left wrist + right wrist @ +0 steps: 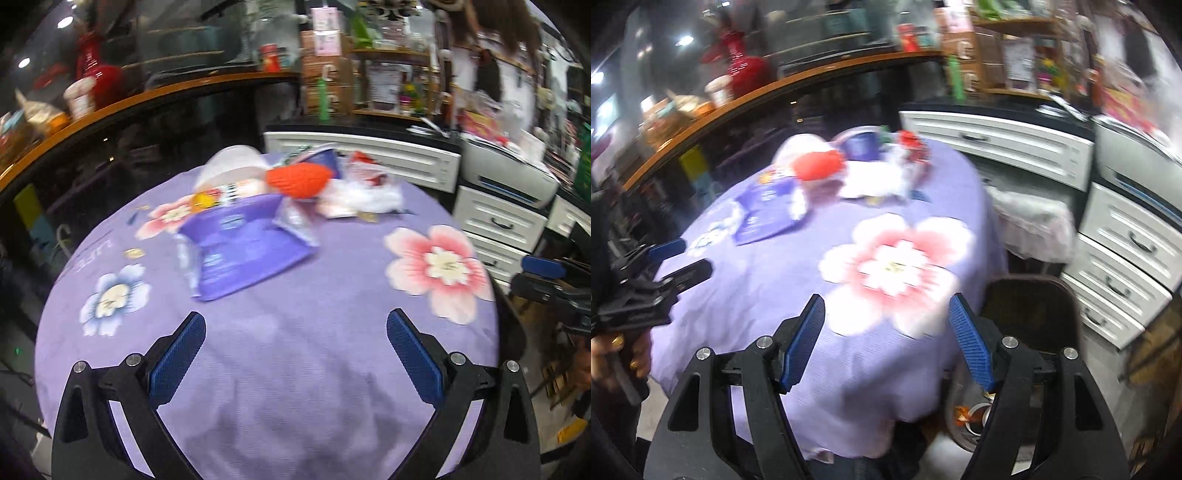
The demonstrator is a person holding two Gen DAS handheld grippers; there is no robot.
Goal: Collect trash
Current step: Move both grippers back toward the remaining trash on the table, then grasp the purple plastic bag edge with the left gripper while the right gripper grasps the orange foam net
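The purple wrapper (pixel 236 254) lies flat at the far left of the surface (pixel 295 369), with the orange ball (pixel 297 180) and white plastic (pixel 365 197) behind it. It looks light, thin and crinkly; an edge pinch suits it. Both the left gripper (pixel 295 328) and the right gripper (pixel 886 314) have their fingers apart and hold nothing.

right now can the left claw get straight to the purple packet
Probably yes. The left claw is open and holds nothing, and only bare tablecloth lies between it and the purple packet. The orange item and the rest of the trash sit behind the packet, not in the path.
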